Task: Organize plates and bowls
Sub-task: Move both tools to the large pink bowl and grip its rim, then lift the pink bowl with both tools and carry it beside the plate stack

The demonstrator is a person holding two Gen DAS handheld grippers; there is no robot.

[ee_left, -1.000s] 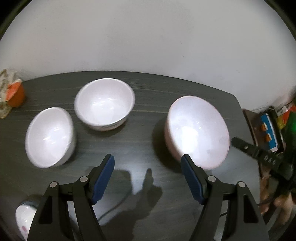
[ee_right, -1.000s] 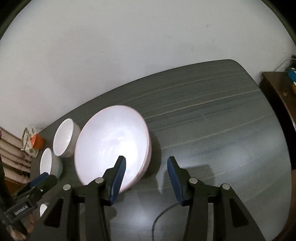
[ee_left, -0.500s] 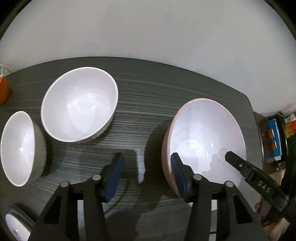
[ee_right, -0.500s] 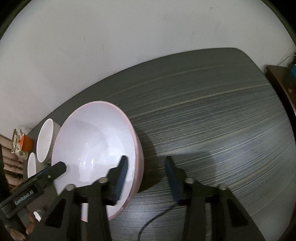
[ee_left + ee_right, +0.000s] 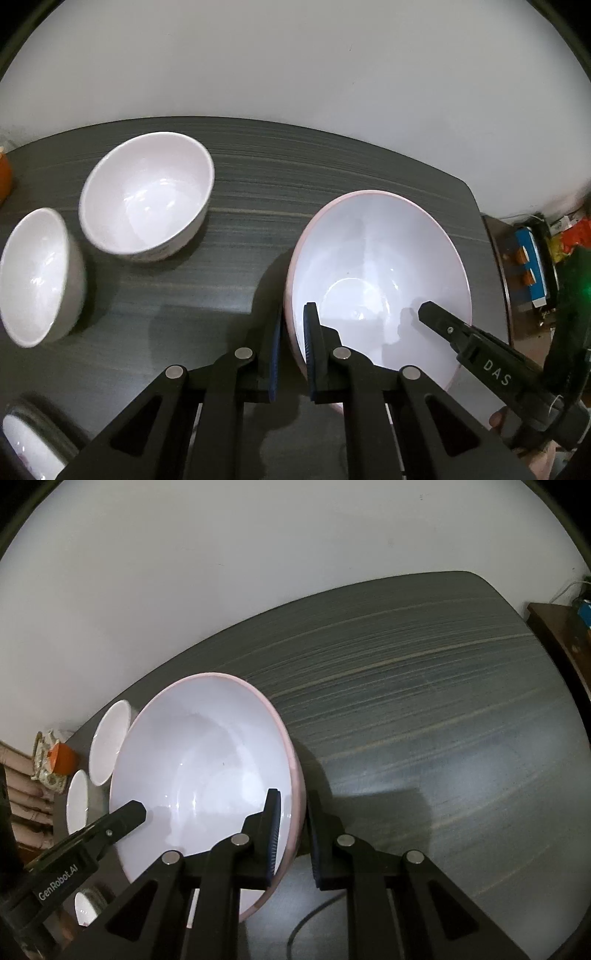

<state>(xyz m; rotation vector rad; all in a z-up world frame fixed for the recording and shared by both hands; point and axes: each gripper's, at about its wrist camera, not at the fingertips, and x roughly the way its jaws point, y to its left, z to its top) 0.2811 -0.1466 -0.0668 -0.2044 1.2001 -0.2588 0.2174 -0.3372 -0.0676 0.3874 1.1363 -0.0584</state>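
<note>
Jaws, both: each pair has just been closing and now clamps the rim of the big bowl (image 5: pixel 373 258), one pad inside the wall and one outside.
Left gripper (image 5: pixel 291 354): pinches the bowl's left rim; most of the bowl lies ahead and to the right of its jaws.
Right gripper (image 5: pixel 293 840): pinches the opposite, right rim; the bowl spreads ahead and to the left of its jaws.
Key relation: the bowl spans the gap between the two grips, so the line from one grip to the other crosses its mouth; neither hand is nearer, and I judge a level lift needs both rising together.
Bowl's place: it appears to rest on the table (image 5: pixel 424 709); contact underneath is hidden.
Other bowls: a mid bowl (image 5: pixel 147 195) sits ahead-left of the left jaws, a small bowl (image 5: pixel 35 280) further left, both well apart from the big one.
Dish (image 5: pixel 29 443): at the near left edge, only partly in view.
Change, large: a second ago both pairs stood wide open above the table with nothing between them; now each has come lower and bites the rim.
Change, small: the bowls look nearer and larger in both views.
</note>
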